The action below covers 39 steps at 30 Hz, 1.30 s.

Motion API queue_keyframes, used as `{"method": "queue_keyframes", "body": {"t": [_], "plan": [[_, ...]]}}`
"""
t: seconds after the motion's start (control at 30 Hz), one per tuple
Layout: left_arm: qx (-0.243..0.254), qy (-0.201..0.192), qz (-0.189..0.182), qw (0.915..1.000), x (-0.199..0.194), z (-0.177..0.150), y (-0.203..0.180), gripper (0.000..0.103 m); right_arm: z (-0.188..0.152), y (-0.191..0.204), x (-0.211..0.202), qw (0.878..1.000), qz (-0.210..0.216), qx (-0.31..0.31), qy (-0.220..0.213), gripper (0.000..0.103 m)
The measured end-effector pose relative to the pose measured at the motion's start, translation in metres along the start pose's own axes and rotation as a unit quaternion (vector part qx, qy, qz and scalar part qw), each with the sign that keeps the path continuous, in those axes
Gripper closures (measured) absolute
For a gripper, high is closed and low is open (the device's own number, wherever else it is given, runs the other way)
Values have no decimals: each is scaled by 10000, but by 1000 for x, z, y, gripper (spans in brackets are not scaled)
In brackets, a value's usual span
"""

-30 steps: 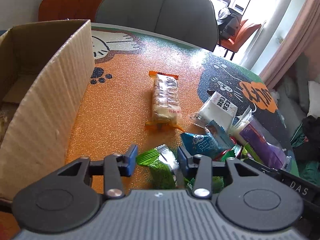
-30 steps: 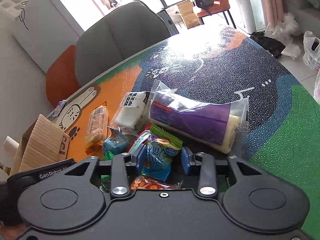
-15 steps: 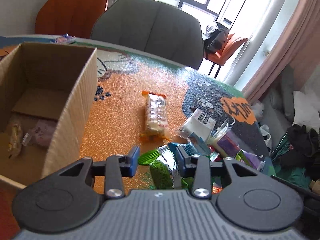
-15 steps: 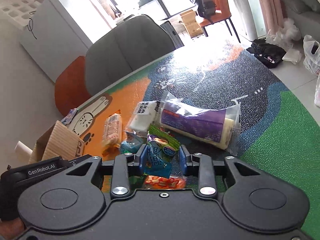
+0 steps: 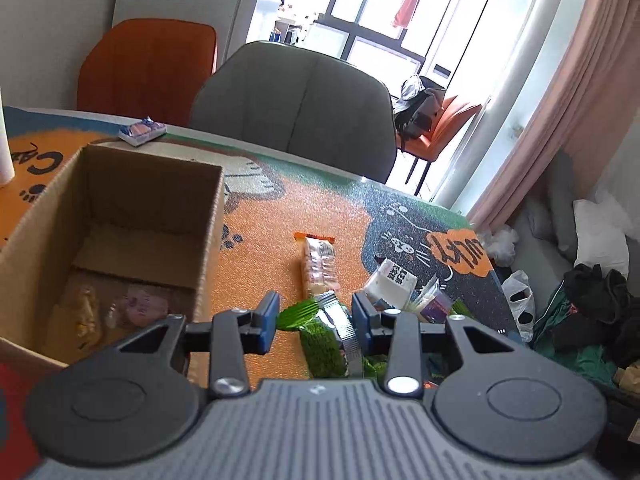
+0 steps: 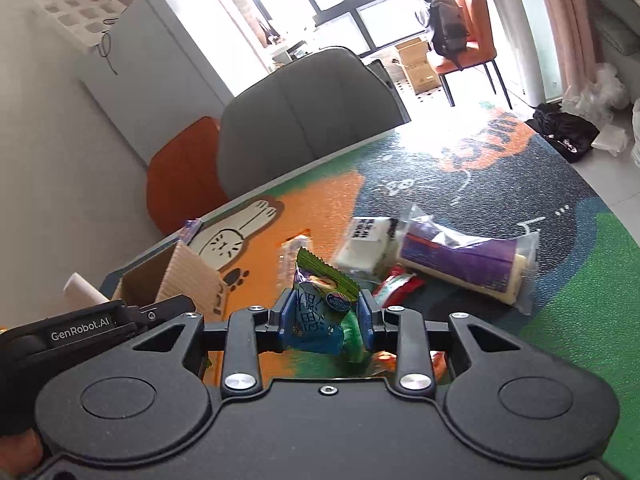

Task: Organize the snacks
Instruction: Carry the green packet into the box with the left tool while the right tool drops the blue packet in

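Across the tabletop (image 5: pixel 280 224), orange, black and green cartoon-cat print; grey chair (image 5: pixel 296 108) and orange chair (image 5: pixel 148 68) pushed up to the far edge.

At left in the left wrist view, open cardboard box (image 5: pixel 208 216), upright, a few wrapped snacks lying blurred on its floor. Small blue-and-white packet (image 5: pixel 142 131) on the tabletop just behind the box.

Right of centre in the right wrist view, large purple-labelled clear bag (image 6: pixel 468 260) lying flat on the black print, white packet (image 6: pixel 364 244) touching its left end. Red wrapper (image 6: pixel 396 282) just in front of both.

On the orange print, long clear biscuit pack with orange ends (image 5: pixel 318 266), lying lengthwise, apart from the box, near the pile.

Left tongs (image 5: pixel 316 318) narrowly spread around a green snack packet (image 5: pixel 320 340); right pad against the packet's silver seam, left pad just short of the green crimped end; packet raised off the tabletop, so pinched. Box directly to the left of these tongs.

Right tongs (image 6: pixel 326 316) pressed onto a blue-and-green snack packet (image 6: pixel 316 304), both blue pads flat against its sides, packet upright, green crimped top sticking up above the pads, clear of the tabletop. Other gripper's black body showing at the left edge, between this view and the box.
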<state>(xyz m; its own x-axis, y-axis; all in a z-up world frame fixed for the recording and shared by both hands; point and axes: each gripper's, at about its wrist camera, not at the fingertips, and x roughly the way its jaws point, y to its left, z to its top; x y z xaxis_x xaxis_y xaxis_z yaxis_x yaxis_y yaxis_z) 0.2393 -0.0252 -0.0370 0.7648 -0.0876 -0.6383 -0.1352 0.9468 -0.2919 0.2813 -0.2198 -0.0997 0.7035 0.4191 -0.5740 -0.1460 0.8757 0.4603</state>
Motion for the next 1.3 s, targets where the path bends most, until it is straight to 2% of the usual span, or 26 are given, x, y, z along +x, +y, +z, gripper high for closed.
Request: {"method": "queue_keyframes", "body": {"t": [0.53, 1.3], "plan": [[-129, -413, 171, 9989, -48, 20, 48, 65, -3, 74, 4, 9979, 474, -444, -65, 72], [-520, -509, 342, 9968, -59, 33, 127, 65, -11, 151, 35, 9934, 670, -934, 53, 72]]}}
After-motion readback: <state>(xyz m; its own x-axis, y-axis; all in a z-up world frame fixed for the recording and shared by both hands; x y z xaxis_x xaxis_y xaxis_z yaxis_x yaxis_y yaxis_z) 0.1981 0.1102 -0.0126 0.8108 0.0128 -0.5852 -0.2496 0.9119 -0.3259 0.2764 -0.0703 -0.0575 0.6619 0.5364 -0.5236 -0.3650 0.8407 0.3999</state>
